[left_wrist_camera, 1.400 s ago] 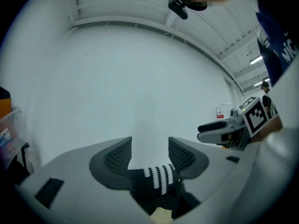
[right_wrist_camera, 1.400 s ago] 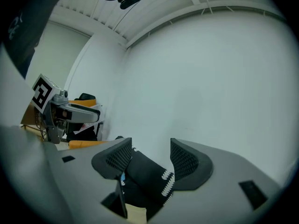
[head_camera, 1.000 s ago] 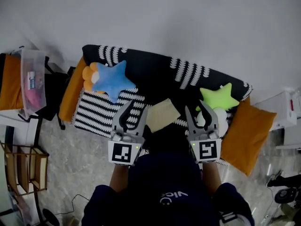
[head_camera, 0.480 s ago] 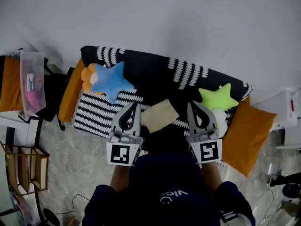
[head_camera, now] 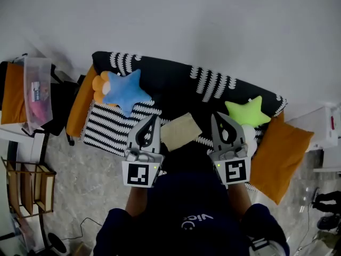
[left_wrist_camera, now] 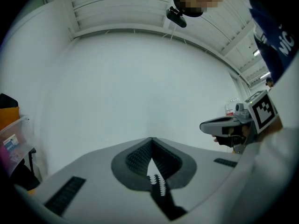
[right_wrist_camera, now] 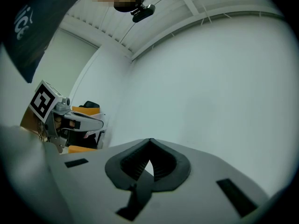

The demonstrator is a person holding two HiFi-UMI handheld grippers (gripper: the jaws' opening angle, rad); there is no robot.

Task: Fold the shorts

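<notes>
Shorts (head_camera: 181, 131) lie as a small pale folded packet on the sofa (head_camera: 176, 84), between my two grippers. I judge the folding finished, with nothing left. My left gripper (head_camera: 155, 118) and right gripper (head_camera: 217, 116) have their jaws together, empty.

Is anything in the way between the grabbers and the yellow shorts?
Nothing visible. The shorts lie on the sofa, between the left gripper and the right gripper, both shut and empty. The blue star and green star sit farther out.
</notes>
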